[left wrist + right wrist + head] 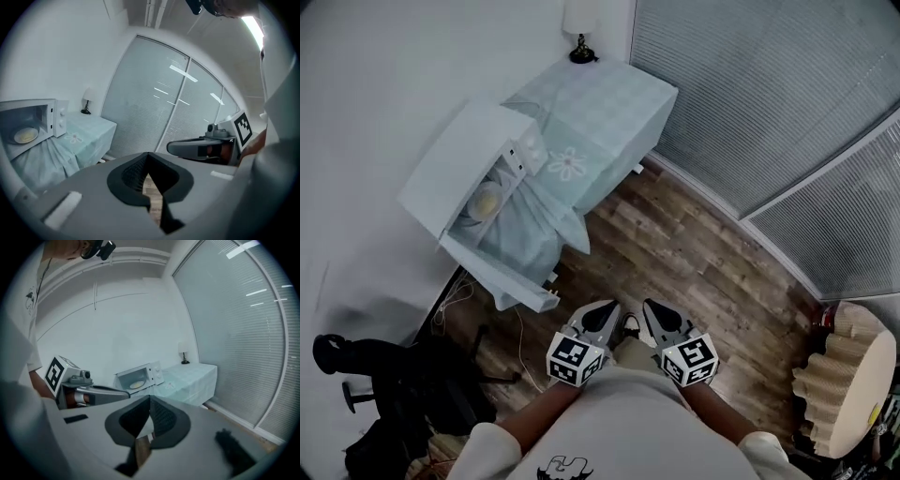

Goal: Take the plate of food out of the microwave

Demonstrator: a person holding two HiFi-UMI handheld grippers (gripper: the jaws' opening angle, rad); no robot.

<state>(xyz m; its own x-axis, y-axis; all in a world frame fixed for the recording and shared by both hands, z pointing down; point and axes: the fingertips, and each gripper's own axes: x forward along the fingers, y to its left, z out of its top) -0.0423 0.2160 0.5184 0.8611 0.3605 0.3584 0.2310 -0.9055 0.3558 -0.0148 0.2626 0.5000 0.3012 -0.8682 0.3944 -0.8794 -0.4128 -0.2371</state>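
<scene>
Head view: white box microwave stands door-open at the left edge of the pale-green clothed table, round plate of yellowish food inside; left gripper and right gripper jaws together, empty, held low by the body, likely waiting to approach

Microwave open — plate of food inside — left claw and right claw well apart from it.

Bare floor leads to the microwave, door swung open; chair stands leftward.
</scene>
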